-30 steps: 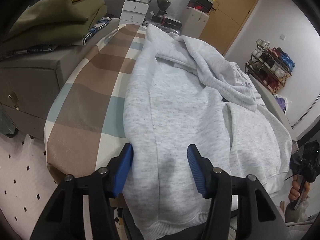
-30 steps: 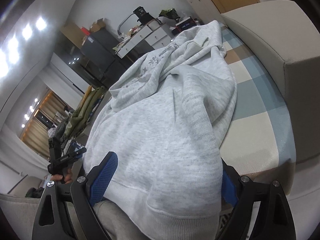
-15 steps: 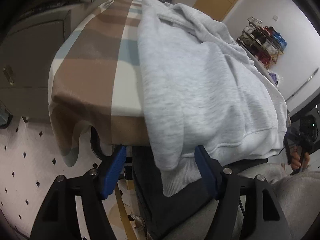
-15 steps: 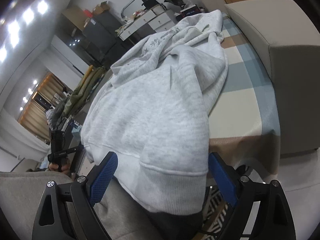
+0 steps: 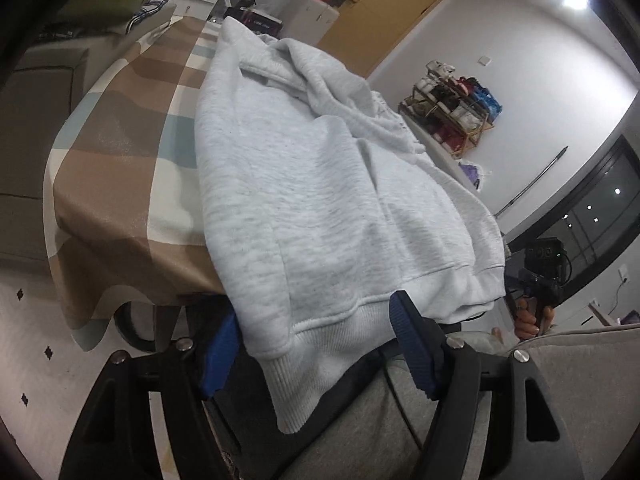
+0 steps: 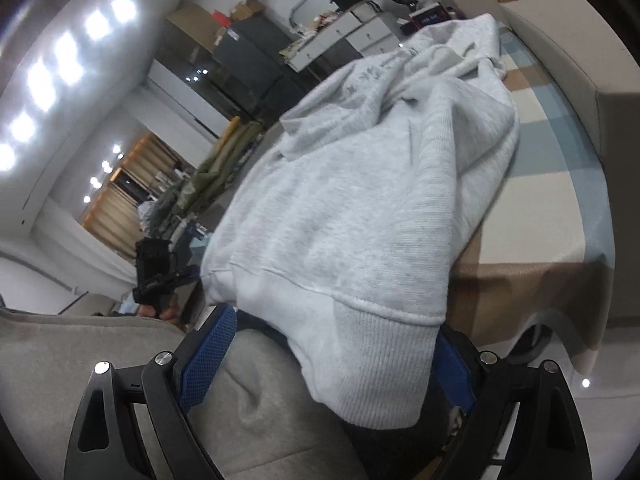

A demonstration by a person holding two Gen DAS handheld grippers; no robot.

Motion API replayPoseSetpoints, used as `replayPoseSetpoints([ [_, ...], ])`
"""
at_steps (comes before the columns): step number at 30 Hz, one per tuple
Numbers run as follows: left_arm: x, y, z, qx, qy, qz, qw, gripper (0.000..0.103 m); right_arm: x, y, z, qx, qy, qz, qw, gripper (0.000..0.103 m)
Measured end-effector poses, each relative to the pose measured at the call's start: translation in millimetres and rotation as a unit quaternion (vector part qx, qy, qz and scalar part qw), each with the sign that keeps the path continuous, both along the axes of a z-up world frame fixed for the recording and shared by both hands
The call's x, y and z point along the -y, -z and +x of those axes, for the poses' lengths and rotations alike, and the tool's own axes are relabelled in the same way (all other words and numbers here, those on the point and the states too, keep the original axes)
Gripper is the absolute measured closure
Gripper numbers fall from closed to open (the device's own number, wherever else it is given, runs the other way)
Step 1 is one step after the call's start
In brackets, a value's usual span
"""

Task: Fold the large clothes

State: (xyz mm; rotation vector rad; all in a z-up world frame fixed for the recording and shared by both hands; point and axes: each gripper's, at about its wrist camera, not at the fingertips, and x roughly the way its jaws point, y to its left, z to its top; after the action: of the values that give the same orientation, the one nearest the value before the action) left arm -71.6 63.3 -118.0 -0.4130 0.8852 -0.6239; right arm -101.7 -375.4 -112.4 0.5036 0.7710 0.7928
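One grey sweatshirt, one checked tablecloth, two grippers

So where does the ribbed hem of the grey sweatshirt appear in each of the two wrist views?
Left wrist view: the ribbed hem hangs over the table edge at lower centre, between the open fingers of the left gripper.
Right wrist view: it hangs at lower centre-right, between the open fingers of the right gripper.
Shared landmark: the checked tablecloth.

sweatshirt on the table, hem overhanging its near edge
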Motion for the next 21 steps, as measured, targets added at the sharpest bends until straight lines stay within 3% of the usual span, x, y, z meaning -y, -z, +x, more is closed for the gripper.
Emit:
replayPoseSetpoints([
  [3,-4.9,1.3,2.4,-0.002,0.003,-0.021,0.9998,0.037,9.2,-4.4,4.0,0.008,0.017,0.04,0.999,0.011],
  [8,9.4,1.3,3.7,-0.021,0.028,0.053,0.9979,0.037,5.9,3.7,12.8,-0.013,0.032,0.022,0.999,0.011],
  [15,11.7,-2.8,-2.0,-0.014,0.049,0.042,0.9978,0.037,-3.1,5.2,15.2,-0.024,0.025,-0.003,0.999,0.011],
  [21,18.8,-1.1,-10.6,-0.031,0.081,0.076,0.9933,0.037,-3.6,8.1,13.8,-0.028,0.026,-0.012,0.999,0.011],
])
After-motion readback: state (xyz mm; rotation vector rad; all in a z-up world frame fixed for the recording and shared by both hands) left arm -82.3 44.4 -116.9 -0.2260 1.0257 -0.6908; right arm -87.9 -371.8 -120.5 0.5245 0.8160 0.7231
